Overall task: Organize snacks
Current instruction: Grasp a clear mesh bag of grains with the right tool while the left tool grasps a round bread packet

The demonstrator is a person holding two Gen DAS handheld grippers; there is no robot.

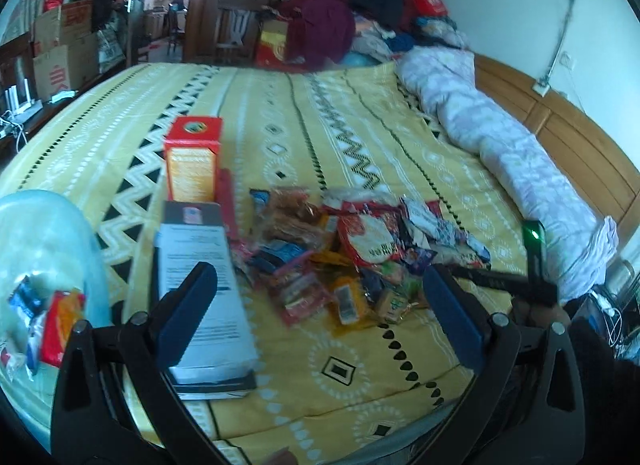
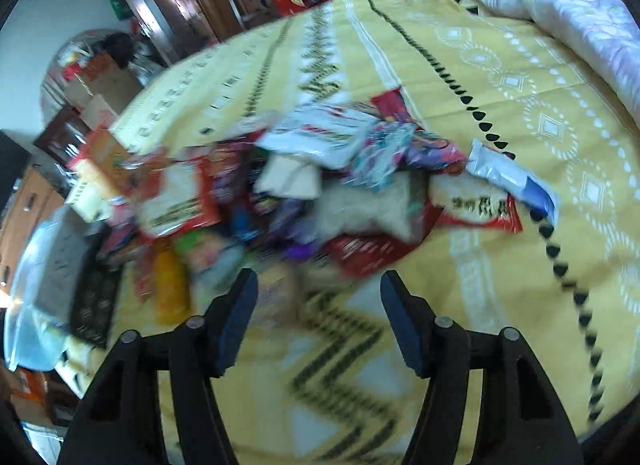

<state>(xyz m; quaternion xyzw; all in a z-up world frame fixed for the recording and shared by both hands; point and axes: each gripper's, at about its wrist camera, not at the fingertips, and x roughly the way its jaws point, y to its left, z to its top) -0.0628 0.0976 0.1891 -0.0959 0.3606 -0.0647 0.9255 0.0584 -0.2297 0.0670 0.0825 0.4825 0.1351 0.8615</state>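
A heap of snack packets (image 1: 352, 253) lies on a yellow patterned bedspread (image 1: 312, 377); the right wrist view shows the same heap (image 2: 320, 185), blurred. Left of it stand an orange-and-red box (image 1: 194, 161) and a long white-and-black box (image 1: 204, 297). A pale blue bowl (image 1: 52, 233) at the left holds a few packets (image 1: 60, 325). My left gripper (image 1: 320, 313) hangs open in front of the heap, nothing between its blue pads (image 1: 188, 313). My right gripper (image 2: 318, 317) is open just short of the heap's near edge, with nothing between its jaws. Part of that gripper (image 1: 532, 277) shows at the right in the left wrist view.
A rolled lilac quilt (image 1: 500, 137) lies along the wooden headboard (image 1: 568, 133) on the right. Clothes (image 1: 332, 17) are piled at the bed's far end. Cardboard boxes (image 1: 60, 49) stand beyond the left side. Bare bedspread (image 2: 520, 265) stretches to the right of the heap.
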